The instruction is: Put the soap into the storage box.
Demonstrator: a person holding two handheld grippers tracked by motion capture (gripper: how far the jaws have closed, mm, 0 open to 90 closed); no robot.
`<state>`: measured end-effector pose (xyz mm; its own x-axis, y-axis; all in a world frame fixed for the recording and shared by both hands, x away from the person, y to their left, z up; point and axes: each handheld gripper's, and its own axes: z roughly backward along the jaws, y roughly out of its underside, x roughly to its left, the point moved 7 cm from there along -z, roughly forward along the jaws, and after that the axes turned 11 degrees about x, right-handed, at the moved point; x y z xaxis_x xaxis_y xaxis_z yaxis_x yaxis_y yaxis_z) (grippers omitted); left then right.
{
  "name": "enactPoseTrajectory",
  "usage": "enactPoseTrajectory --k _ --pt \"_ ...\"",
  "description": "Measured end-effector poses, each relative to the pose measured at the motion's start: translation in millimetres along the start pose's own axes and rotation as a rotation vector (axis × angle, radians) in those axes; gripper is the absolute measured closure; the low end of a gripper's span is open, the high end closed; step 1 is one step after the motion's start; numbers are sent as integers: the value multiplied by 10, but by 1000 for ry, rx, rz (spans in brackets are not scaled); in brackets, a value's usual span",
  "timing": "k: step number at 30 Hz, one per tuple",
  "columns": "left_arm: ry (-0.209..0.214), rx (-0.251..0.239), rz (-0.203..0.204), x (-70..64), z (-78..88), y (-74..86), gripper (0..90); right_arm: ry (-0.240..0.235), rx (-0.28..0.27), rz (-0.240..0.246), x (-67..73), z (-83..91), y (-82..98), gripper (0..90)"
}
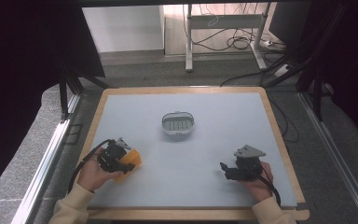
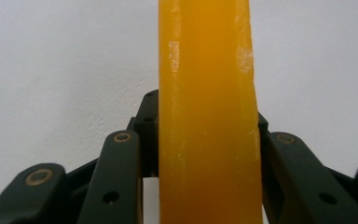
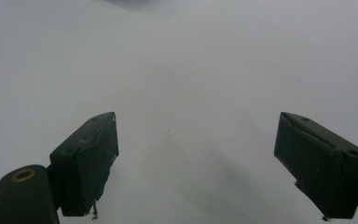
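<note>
1. We see one small grey basket (image 1: 177, 126) standing upright near the middle of the pale mat (image 1: 205, 154). Its slotted floor shows from above, and we make out nothing lying in it.
2. The orange block (image 1: 132, 160) is not in the basket. It sits at the near left of the mat, clenched between the jaws of our left gripper (image 1: 127, 164). In the left gripper view the block (image 2: 207, 116) rises as a tall orange slab with a black jaw pressed against each side.
3. Our right gripper (image 1: 223, 168) rests at the near right of the mat, well apart from the block and the basket. Its jaws stand wide and released in the right gripper view (image 3: 196, 168), with bare mat between them.
4. The mat covers a wooden table (image 1: 279, 140), leaving a thin wooden border all round. Both hands lie close to the near edge; the left hand (image 1: 95, 172) is also near the left edge.
5. Open mat lies between the block and the basket, and between the two grippers.
6. Counted: one basket, one orange block, two grippers, two hands.
7. Beyond the far edge we see cables (image 1: 235, 42) on the floor.
</note>
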<state>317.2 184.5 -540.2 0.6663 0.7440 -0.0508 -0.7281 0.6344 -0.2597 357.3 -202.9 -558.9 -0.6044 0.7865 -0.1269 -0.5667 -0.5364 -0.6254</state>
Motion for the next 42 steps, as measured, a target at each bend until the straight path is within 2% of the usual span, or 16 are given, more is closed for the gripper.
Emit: enactPoseTrajectory --k 7,16,24,30,42 --pt "19 -5 -15 40 30 -32 618 5 4 2 5 -8 8 140" --pt "16 -33 -40 95 210 -241 618 12 0 3 -12 9 12 141" --pt "28 -36 -55 101 227 -320 618 19 6 1 -17 6 20 143" --pt "28 -56 -51 142 297 -363 618 25 11 -6 -20 -6 26 143" --pt "28 -71 -46 177 323 -443 618 30 25 0 -35 -21 44 144"
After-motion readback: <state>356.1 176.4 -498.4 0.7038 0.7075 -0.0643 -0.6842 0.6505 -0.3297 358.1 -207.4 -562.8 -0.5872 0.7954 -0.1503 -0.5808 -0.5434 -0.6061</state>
